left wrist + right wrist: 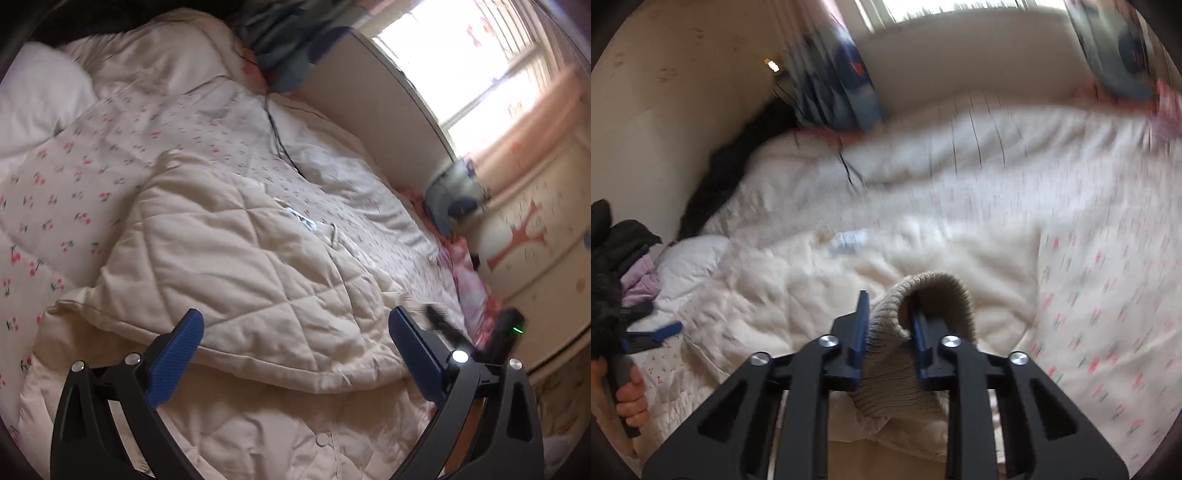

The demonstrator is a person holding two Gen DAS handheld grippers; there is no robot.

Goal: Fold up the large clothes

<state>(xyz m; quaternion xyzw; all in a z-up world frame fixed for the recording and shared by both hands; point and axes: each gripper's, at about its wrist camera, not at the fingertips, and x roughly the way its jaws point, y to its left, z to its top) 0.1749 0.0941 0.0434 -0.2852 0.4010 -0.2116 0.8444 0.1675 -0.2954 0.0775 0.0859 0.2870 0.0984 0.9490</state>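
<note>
Cream quilted jacket [236, 258] spread mid-bed on cherry-print bedding [55, 206]. Ribbed knit cuff [923, 314] at 6 o'clock, clamped in right gripper [888, 325]. Left gripper [295, 332] jaws wide apart, empty, over jacket hem. Dark clothes pile [613, 258] at 9 o'clock.

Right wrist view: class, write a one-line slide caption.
Right claw shut on the ribbed cuff of a cream quilted jacket lying on the bed.
</note>
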